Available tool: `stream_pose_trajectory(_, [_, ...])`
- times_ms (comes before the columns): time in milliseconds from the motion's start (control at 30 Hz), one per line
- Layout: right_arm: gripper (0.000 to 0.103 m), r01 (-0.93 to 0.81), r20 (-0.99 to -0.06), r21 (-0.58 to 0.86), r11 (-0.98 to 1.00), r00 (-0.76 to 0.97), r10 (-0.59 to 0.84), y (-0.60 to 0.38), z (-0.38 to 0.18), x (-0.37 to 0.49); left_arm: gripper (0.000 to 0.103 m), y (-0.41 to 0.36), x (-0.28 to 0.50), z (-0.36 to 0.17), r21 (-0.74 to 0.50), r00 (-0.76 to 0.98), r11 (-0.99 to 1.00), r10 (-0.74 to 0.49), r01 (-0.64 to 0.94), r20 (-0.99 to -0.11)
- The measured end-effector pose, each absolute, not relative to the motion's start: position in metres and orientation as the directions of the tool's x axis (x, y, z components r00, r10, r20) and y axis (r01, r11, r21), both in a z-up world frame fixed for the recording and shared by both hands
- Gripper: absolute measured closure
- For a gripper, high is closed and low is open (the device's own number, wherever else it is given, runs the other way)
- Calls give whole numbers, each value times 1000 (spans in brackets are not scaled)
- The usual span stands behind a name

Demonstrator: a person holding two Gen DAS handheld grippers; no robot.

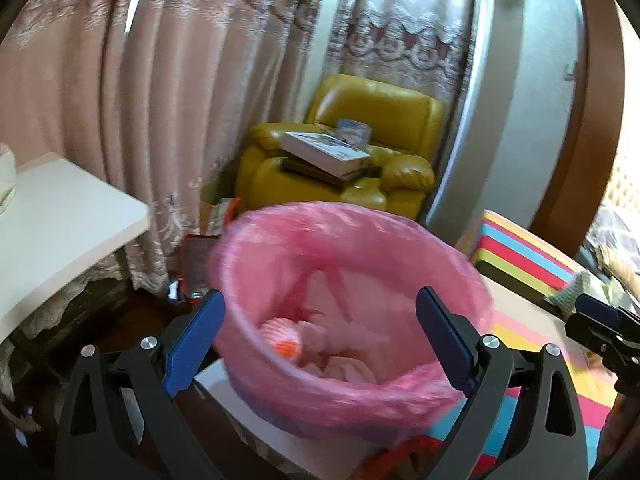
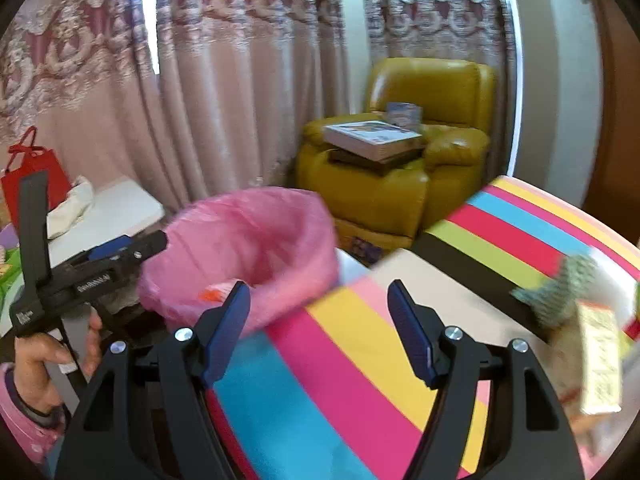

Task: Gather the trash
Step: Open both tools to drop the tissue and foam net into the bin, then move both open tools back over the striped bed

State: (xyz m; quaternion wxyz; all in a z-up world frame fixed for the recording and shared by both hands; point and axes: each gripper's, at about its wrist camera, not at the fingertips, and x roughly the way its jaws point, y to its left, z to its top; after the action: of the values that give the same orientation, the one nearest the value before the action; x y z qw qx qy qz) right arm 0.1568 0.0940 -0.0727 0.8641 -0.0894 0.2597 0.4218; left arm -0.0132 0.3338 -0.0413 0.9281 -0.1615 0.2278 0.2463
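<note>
**Black handheld grippers with blue pads, pink sleeve**

The left gripper (image 1: 320, 336) is a black plastic frame whose two arms have triangular cut-outs and round silver screw heads at the pivots. Its fingers (image 1: 196, 340) carry flat blue pads on their inner faces. The right gripper (image 2: 318, 332) is built the same way. Seen from the side in the right wrist view, the left tool has a black body with small white lettering and a black upright bar. The person's hand (image 2: 40, 364) emerges from a pink sleeve (image 2: 24, 428) with a dark inner cuff.
</note>
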Motion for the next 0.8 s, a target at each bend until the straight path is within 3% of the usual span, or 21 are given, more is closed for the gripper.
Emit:
stream_pose_trajectory(500, [32,-570,-489,68,819,696,525,-34,-84,170,13,215,44,-59,-145,816,945,168,-293,-554])
stream_pose_trajectory(800, [30,-256,-460,67,964,850,258,-156,-80,189,13,151,71,-61,-142,822,978,46,-153,-567])
